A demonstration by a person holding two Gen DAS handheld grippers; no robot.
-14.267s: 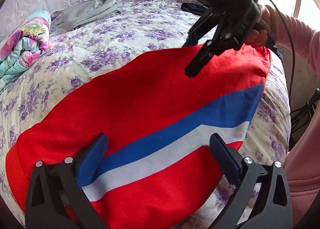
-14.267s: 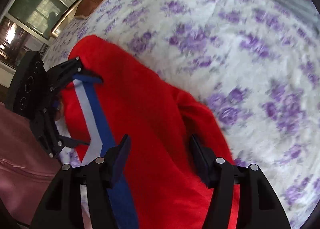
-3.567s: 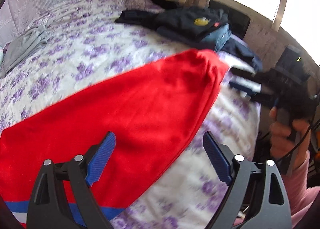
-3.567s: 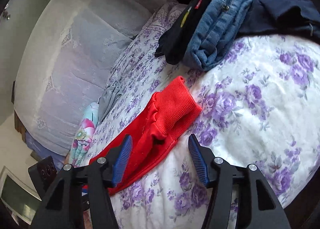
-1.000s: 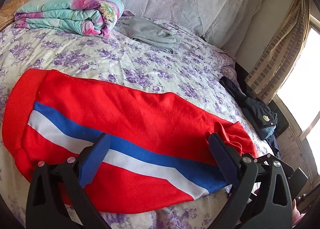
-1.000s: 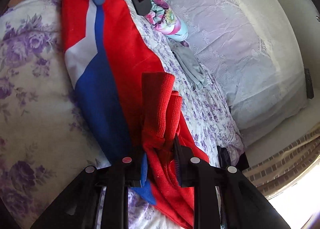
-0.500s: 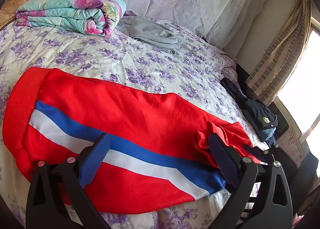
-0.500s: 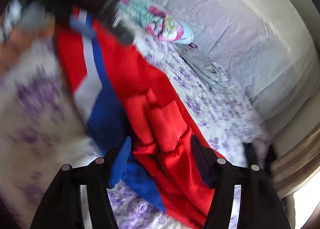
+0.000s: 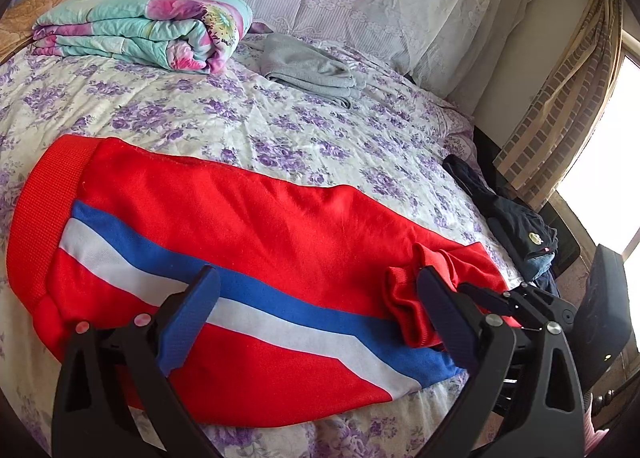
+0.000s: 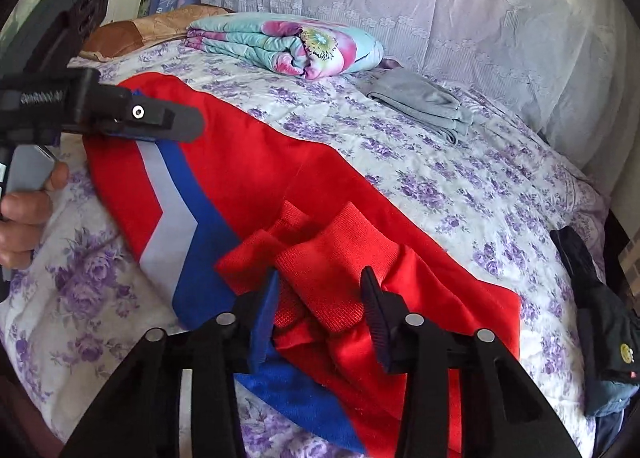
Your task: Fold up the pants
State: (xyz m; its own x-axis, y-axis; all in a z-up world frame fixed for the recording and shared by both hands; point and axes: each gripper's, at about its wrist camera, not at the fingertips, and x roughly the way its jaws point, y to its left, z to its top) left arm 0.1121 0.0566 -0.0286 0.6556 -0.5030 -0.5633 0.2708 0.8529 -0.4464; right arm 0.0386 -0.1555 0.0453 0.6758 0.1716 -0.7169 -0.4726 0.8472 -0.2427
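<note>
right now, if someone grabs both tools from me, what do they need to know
Left tool: open, empty, over the striped side of the red pants.
Right tool: jaws closing around the ribbed cuffs, not yet clamped.
Pants lie lengthwise on the floral bedspread, legs stacked, waistband on the left tool's side, cuffs bunched.
Done: legs laid together.
Left: grip the cuffs, carry them toward the waistband, flatten.

faint lettering on left claw (image 10: 188, 126), unreadable

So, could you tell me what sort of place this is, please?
Most likely a home bedroom: the red pants lie on a bed with a purple-flowered bedspread, a folded floral quilt sits near the pillows, and a curtain hangs beside it.
</note>
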